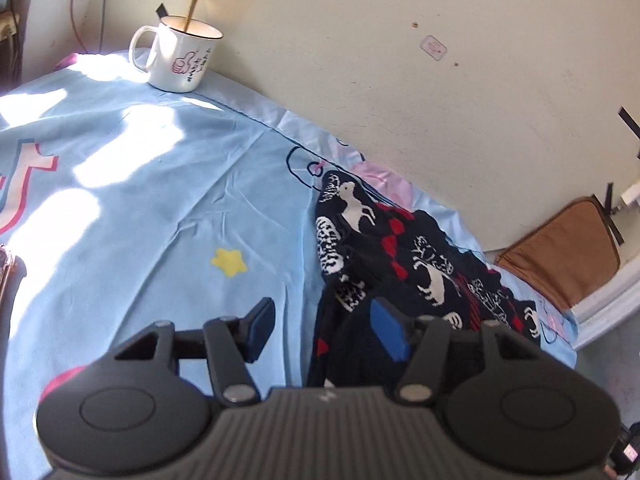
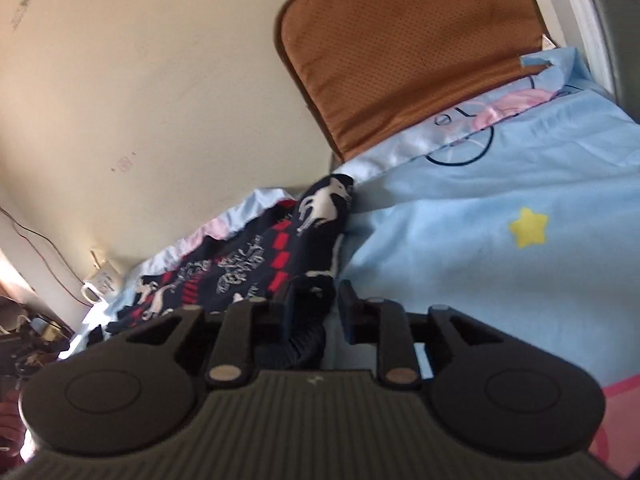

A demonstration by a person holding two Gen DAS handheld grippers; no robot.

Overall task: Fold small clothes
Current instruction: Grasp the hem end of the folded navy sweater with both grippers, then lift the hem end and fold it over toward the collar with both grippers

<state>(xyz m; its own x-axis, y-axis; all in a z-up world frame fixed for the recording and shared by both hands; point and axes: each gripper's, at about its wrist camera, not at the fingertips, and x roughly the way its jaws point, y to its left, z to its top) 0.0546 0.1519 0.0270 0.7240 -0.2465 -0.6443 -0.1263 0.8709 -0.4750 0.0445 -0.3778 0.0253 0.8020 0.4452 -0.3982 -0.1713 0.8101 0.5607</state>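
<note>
A dark navy knitted garment with white deer and red blocks lies crumpled on the light blue bedsheet, near the wall. My left gripper is open; the garment's near edge lies between its blue-padded fingers. In the right wrist view the same garment stretches to the left. My right gripper is open, its jaws either side of the garment's dark hem, with a visible gap on both sides.
A white mug with a wooden stick stands at the far corner of the bed by the wall. A brown cushion leans against the wall at the other end; it also shows in the left wrist view. Clutter lies off the bed.
</note>
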